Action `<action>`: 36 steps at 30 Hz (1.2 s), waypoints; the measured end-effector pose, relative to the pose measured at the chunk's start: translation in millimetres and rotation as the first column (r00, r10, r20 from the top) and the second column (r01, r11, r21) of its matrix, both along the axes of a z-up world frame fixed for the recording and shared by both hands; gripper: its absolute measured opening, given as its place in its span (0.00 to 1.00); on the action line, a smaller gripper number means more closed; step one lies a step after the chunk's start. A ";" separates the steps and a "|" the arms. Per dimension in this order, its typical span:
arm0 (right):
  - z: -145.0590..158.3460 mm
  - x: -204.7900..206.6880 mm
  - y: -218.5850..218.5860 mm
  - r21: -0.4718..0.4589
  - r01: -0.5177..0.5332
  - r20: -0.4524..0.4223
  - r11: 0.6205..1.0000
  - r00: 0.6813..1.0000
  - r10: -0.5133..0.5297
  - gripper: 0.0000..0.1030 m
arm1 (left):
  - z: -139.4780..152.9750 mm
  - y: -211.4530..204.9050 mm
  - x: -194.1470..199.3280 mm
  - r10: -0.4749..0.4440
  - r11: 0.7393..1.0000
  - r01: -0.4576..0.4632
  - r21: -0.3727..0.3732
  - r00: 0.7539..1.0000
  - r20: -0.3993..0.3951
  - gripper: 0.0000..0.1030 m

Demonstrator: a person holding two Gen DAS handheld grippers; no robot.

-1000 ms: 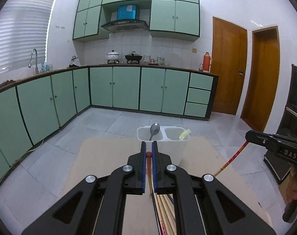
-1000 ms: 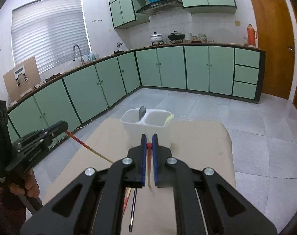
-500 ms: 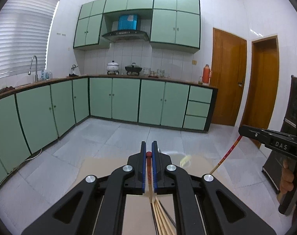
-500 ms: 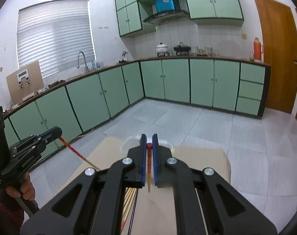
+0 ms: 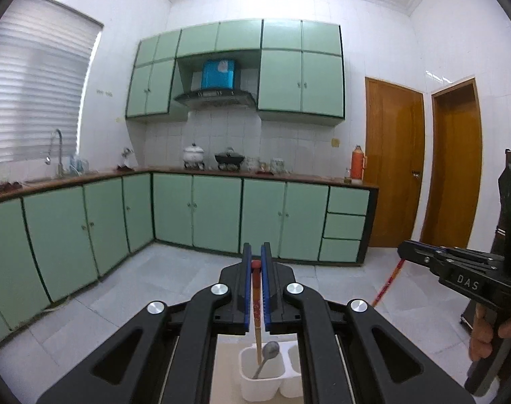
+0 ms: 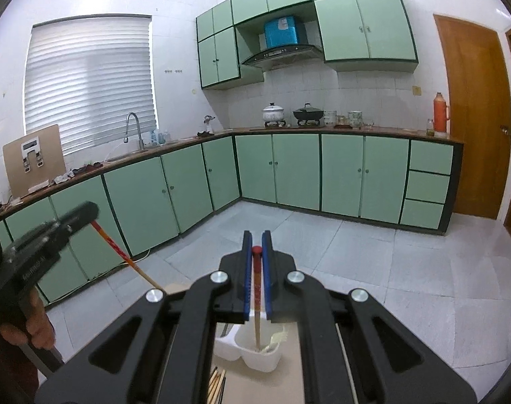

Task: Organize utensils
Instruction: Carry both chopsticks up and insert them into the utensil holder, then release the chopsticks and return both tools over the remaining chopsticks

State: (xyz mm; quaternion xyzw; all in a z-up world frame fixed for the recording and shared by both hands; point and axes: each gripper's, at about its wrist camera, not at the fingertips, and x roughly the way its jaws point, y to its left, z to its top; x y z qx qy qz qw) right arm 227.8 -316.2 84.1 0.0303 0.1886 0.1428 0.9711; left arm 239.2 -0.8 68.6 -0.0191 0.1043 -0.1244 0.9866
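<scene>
While both chopsticks hang tip-down over holder:
L chopstick (image 5: 256, 306): pinched by left gripper (image 5: 256, 259), tip in compartment w/ spoon (image 5: 266, 357).
R chopstick (image 6: 256, 303): pinched by right gripper (image 6: 256, 247), tip in other compartment.
Holder (image 5: 255, 387): white, on tan board (image 6: 289, 380).

Two tongs (image 5: 256, 262) (image 6: 256, 249), each gripping one chopstick (image 5: 257, 306) (image 6: 257, 303); one two-compartment holder (image 5: 255, 383); one spoon (image 5: 268, 353) at 6 o'clock.
</scene>
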 end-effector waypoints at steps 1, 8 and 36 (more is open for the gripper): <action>-3.0 6.6 -0.3 0.003 0.001 -0.001 1.000 1.000 -0.001 0.05 | -3.7 -2.9 7.7 0.005 1.000 -0.005 0.004 1.000 -0.009 0.05; -36.4 41.3 4.7 0.006 0.013 -0.035 1.000 0.999 -0.013 0.05 | -46.0 -22.1 47.9 0.019 0.999 -0.016 0.038 0.995 -0.096 0.05; -134.9 -96.1 4.1 -0.045 0.143 -0.059 0.989 0.988 -0.146 0.89 | -129.4 19.6 -68.5 0.073 0.997 -0.063 0.054 0.972 -0.224 0.76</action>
